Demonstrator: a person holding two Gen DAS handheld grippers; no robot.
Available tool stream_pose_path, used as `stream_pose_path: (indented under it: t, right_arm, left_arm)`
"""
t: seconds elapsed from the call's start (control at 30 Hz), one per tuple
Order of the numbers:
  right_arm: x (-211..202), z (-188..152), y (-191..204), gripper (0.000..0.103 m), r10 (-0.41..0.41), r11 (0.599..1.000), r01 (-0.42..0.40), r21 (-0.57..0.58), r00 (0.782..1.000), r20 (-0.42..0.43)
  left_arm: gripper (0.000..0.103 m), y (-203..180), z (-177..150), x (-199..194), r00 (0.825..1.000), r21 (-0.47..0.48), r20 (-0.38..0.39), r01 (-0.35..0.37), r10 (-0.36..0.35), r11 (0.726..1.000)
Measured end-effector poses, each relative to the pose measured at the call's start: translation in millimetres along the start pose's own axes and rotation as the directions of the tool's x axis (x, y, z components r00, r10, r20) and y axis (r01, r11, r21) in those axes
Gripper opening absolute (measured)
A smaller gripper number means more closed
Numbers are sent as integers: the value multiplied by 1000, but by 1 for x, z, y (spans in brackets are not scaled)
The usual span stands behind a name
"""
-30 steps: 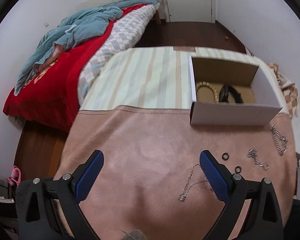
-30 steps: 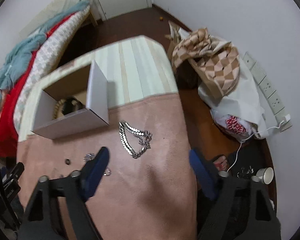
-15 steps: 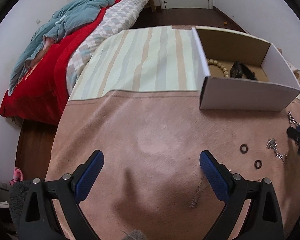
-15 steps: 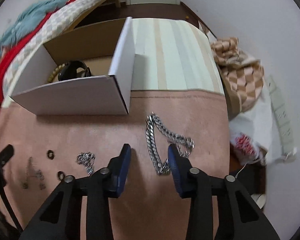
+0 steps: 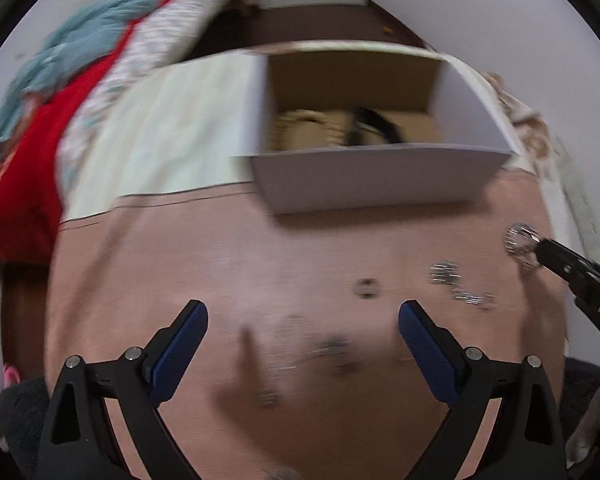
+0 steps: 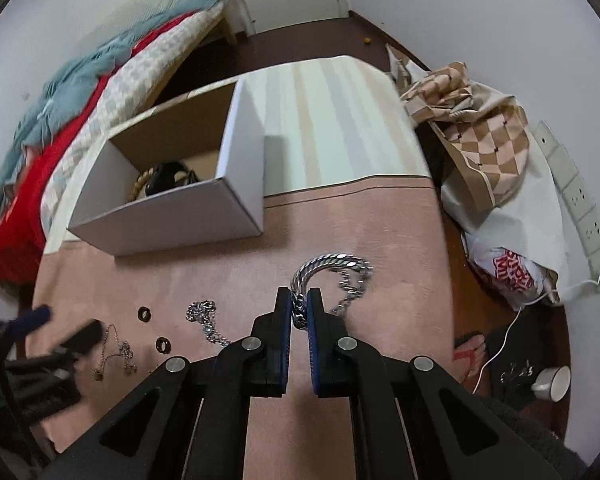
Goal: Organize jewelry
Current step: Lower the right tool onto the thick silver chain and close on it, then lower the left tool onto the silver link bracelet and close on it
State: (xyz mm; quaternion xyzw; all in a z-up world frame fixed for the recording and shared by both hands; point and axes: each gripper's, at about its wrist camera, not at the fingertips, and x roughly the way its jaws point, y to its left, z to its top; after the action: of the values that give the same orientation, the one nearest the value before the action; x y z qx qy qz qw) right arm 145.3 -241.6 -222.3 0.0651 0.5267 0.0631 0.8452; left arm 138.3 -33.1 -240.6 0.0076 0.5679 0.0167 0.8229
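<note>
1. The right gripper (image 6: 299, 309) is clamped on a thick silver chain (image 6: 332, 276); its blue pads pinch a few links, and the rest of the chain loops forward from the tips over the pink cloth (image 6: 380, 220).
2. The left gripper (image 5: 303, 322) has its fingers wide apart and holds nothing; this view is blurred.
3. A white box (image 6: 168, 224) sits at the far edge of the pink cloth, where the striped cloth (image 6: 332, 120) begins. A beaded bracelet (image 6: 138, 188) and a dark item (image 6: 166, 176) lie inside it.
4. Left of the right gripper, on the pink cloth, lie two small dark rings (image 6: 144, 313), a short silver chain (image 6: 204, 320) and a thin necklace (image 6: 114, 350), each apart from the others.
5. From the left wrist, the silver chain (image 5: 520, 240) shows at the right gripper's tip, near the right end of the box (image 5: 380, 184).
</note>
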Motion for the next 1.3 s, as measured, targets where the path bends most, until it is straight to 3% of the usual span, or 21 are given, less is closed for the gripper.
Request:
stream_pose_path:
  t: [0.17,0.2,0.37,0.43,0.5,0.53,0.6,0.67,0.8,1.3]
  right_arm:
    - [-1,1,-23,8,9,998,-8,58,1000,-3]
    - [-2,0,-27,8,7,998,-7,66,1000,-2]
    - [0,2,-43,8,7,995,-7,99,1000,3]
    - [1,2,-47,8,8,994,-9,107,1000,4]
    - [2,3,-51,8,8,993,-9,115,1000,5]
    - [2,3,-52,8,9,993,-10,119,1000,6]
    - [2,2,-54,8,9,992,-10,126,1000,5]
    - [3,2,-55,8,9,991,-10,131,1000,2]
    - [3,1,-56,8,17,991,-17,136,1000,5]
    - [-36,14,-36,8,90,988,-99,115,993,80]
  left_arm:
    - [94,-31,15,10,996,46,-36,80,-78,996]
    - [89,-36,18,10,996,56,-32,85,-84,995]
    - [88,-59,27,11,995,105,-21,98,-96,990]
    - [75,-64,30,15,995,124,-25,103,-100,987]
    - [53,-69,30,20,994,149,-43,102,-97,984]
    - [48,-69,29,22,994,153,-54,105,-98,983]
    - [24,-68,28,24,993,151,-62,106,-98,983]
    - [13,-69,26,24,991,151,-60,123,-116,981]
    - [8,-65,26,18,991,150,-41,134,-129,979]
    - [7,-13,38,-46,977,53,68,200,-204,978]
